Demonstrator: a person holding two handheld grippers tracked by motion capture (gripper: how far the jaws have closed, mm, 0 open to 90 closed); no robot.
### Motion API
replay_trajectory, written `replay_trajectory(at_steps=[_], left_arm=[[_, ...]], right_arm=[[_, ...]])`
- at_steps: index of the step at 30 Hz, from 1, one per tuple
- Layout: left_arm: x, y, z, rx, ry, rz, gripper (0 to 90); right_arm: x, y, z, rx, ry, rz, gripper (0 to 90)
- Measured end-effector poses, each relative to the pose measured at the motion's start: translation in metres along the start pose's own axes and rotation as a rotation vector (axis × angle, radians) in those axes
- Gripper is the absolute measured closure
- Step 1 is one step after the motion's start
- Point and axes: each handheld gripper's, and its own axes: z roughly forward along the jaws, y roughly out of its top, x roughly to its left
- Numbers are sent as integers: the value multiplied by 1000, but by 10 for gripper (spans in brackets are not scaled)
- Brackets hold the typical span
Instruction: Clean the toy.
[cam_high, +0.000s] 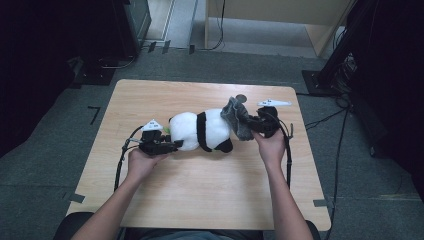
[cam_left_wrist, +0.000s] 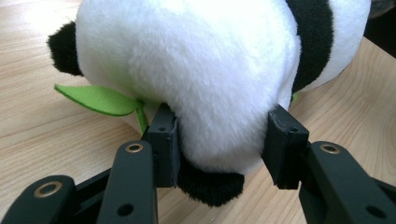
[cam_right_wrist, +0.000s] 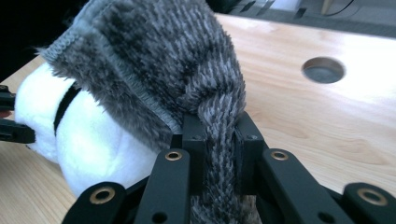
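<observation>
A black-and-white plush panda (cam_high: 202, 130) lies on its side in the middle of the wooden table (cam_high: 200, 190). My left gripper (cam_high: 172, 145) is shut on the panda's lower body (cam_left_wrist: 201, 93), one jaw on each side of the white fur. A green felt leaf (cam_left_wrist: 100, 99) sticks out beside it. A fuzzy grey knit hat (cam_high: 237, 117) sits at the panda's head end. My right gripper (cam_high: 255, 125) is shut on a fold of the grey hat (cam_right_wrist: 219, 135), with the panda's white head (cam_right_wrist: 93, 140) just under the hat's rim.
A round cable hole (cam_right_wrist: 323, 70) is set in the table behind the hat. Cables (cam_high: 120, 165) trail from both grippers over the table. Dark stands and equipment (cam_high: 345, 60) sit on the grey floor around the table.
</observation>
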Motion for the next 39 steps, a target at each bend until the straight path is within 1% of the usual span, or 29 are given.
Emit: replay_trajectory(at_steps=[2,4,6,10,12,14,16,18,19,21,23,24,26,31,36,39], left_arm=[[0,0,0,-1,-1,-3,540],[1,0,0,-2,-3,-8,540],[1,0,1,-5,-5,-8,540],[2,0,1,-7,-5,-9,540],[2,0,1,-7,-5,-10,540],[2,0,1,-8,-4,-11,540],[2,-1,1,-10,-6,-13,540],[2,-1,1,-11,-6,-14,540],[3,-1,1,-11,-6,-14,540],[3,-1,1,-13,-6,-16,540],[3,-1,0,-11,-6,-14,539],[3,0,0,-10,-6,-12,539],[3,0,0,-10,-7,-14,539],[3,0,0,-9,-6,-14,539],[3,0,-1,-10,-5,-12,539],[2,0,-1,-13,-2,-7,539]], right_arm=[[0,-2,9,12,18,7,801],[0,-4,16,24,19,8,801],[0,-6,19,30,25,17,802],[-2,-12,26,45,28,19,803],[-3,-16,28,38,30,20,803],[-6,-21,32,65,26,33,803],[-8,-24,37,106,19,41,803],[-9,-28,45,159,11,37,803],[-9,-29,47,172,9,38,803],[-10,-31,50,174,13,47,803],[-14,-32,50,179,25,56,801],[-16,-33,50,188,22,63,800],[-16,-32,49,185,21,61,800],[-15,-27,37,171,-21,32,800],[-19,-21,19,115,-30,43,800],[-19,-17,9,82,-36,42,800]])
